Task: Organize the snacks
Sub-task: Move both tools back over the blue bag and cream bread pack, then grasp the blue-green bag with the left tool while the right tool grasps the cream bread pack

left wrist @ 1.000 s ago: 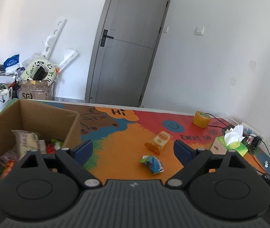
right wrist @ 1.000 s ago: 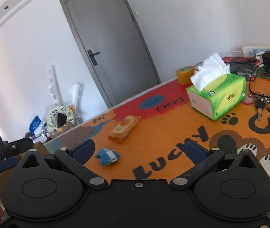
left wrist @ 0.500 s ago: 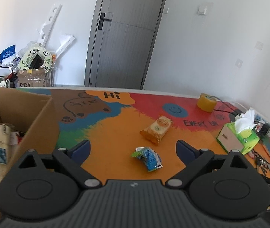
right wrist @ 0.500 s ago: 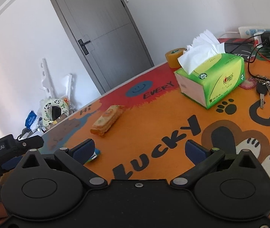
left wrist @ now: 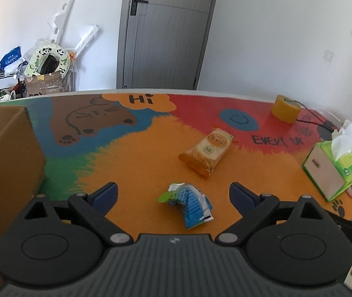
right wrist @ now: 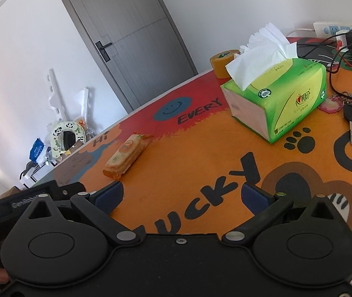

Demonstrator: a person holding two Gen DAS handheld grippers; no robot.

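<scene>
A crumpled blue and green snack wrapper [left wrist: 188, 204] lies on the orange part of the table mat, right between the fingers of my open left gripper [left wrist: 173, 194]. Beyond it rests an orange cracker pack [left wrist: 207, 149], which the right wrist view shows too [right wrist: 126, 157]. A cardboard box [left wrist: 5, 158] stands at the left edge; its inside is hidden now. My right gripper [right wrist: 182, 194] hovers open and holds nothing above the "LUCKY" lettering, with the cracker pack ahead and to its left.
A green tissue box [right wrist: 278, 104] sits on the right, with a yellow tape roll [left wrist: 285, 109] behind it. Keys [right wrist: 351, 113], cables and a power strip [right wrist: 339, 28] crowd the far right corner. A grey door [left wrist: 163, 32] and floor clutter [left wrist: 44, 66] lie beyond the table.
My left gripper swung right, away from the box, and closed in on the blue wrapper. My right gripper advanced toward the tissue box; the blue wrapper dropped out of its view.
</scene>
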